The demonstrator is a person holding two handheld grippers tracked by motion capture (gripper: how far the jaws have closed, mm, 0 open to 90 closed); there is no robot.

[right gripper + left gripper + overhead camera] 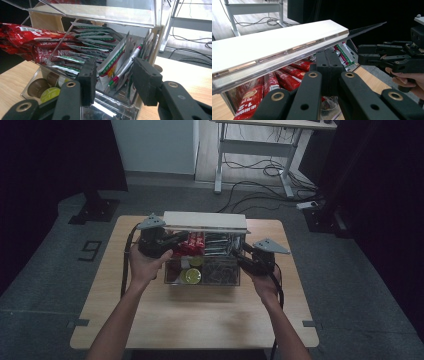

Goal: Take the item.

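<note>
Left claw (328, 66) is clenched on the organiser's clear lid (274, 47), propping it up (access, presumably) so the released right claw (113, 81) can reach the sachets (112, 63).

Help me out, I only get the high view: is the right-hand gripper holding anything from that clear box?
Observer: No. The right gripper has its jaws open, one on each side of the green-and-white sachets.
Operator: What are the red things beside them?
Observer: Red Nescafe stick packs, stacked in the next compartment.
Operator: And the left one?
Observer: The left gripper has its jaws shut together, right under the raised white lid.
</note>
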